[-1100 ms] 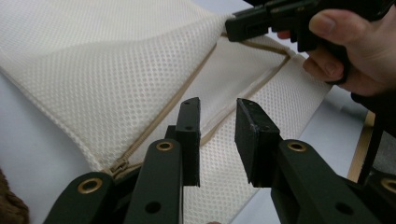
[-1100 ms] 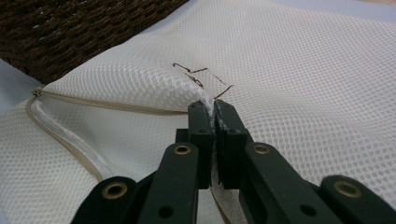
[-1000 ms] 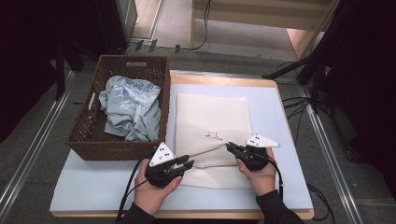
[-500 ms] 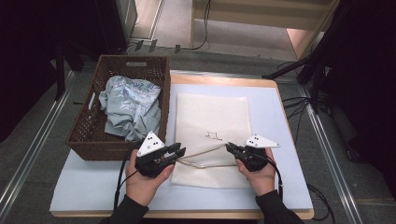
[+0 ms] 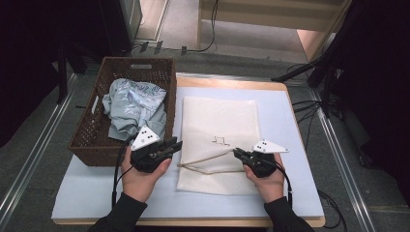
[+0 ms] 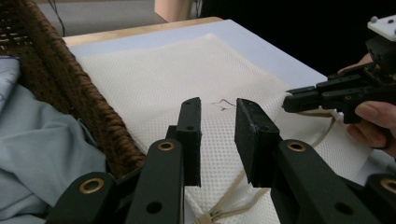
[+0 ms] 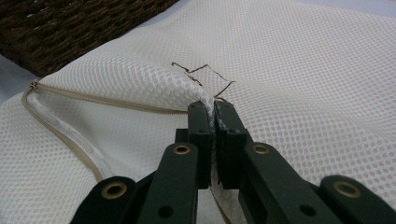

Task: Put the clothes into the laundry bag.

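- Mesh laundry bag (image 5: 218, 140) lies flat on the table (image 5: 290, 121), its zipper (image 5: 205, 162) open; my right gripper (image 5: 238, 153) is clenched on the upper layer.
- Left gripper (image 5: 175, 144) hangs released beside the basket (image 5: 92, 140).
- Blue garment (image 5: 133, 104) is not yet bagged.

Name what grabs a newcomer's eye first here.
The cream mesh laundry bag lies flat mid-table, its zipper mouth pinched up by the right gripper, jaws shut on the mesh. The left gripper hovers open at the bag's left edge, beside the wicker basket holding crumpled pale-blue clothing.
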`<move>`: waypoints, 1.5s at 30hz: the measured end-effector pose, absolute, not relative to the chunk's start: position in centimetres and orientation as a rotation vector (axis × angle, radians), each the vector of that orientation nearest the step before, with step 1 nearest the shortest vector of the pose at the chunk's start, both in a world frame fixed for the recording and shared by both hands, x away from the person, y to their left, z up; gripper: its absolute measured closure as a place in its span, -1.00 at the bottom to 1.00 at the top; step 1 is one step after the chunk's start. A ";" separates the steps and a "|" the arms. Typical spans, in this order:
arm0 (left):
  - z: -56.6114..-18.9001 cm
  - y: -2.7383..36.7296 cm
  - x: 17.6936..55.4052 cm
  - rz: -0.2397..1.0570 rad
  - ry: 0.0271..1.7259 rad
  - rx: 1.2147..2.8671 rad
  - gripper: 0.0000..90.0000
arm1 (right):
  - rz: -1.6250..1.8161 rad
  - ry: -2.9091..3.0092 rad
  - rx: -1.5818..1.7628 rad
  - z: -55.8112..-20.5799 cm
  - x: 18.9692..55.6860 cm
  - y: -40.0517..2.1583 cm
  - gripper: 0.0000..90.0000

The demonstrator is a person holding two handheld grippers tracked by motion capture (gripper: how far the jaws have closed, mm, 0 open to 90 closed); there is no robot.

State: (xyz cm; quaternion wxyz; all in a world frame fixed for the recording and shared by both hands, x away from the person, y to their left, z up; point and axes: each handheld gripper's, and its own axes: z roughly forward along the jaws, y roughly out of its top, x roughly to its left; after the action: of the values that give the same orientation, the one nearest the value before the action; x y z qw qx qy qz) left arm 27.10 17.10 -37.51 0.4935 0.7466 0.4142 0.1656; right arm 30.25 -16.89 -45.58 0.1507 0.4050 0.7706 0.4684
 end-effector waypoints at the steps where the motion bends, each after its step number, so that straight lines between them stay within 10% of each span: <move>1: -37.4 17.2 27.2 0.406 1.009 1.806 0.59 | 1.345 2.213 1.163 -45.6 30.2 -16.9 0.93; 33: -34.3 22.6 35.6 0.490 1.223 1.710 0.37 | 1.357 2.226 1.153 -45.5 30.3 -16.9 0.94; 45: -35.5 24.7 39.7 0.479 1.341 1.666 -0.30 | 1.352 2.234 1.143 -45.6 30.4 -16.9 0.94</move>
State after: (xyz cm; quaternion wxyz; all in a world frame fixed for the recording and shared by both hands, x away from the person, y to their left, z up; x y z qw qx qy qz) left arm 39.71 24.70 -35.47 0.4573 0.6762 0.5440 0.1942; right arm 30.37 -16.91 -45.61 0.1450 0.3966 0.7755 0.4694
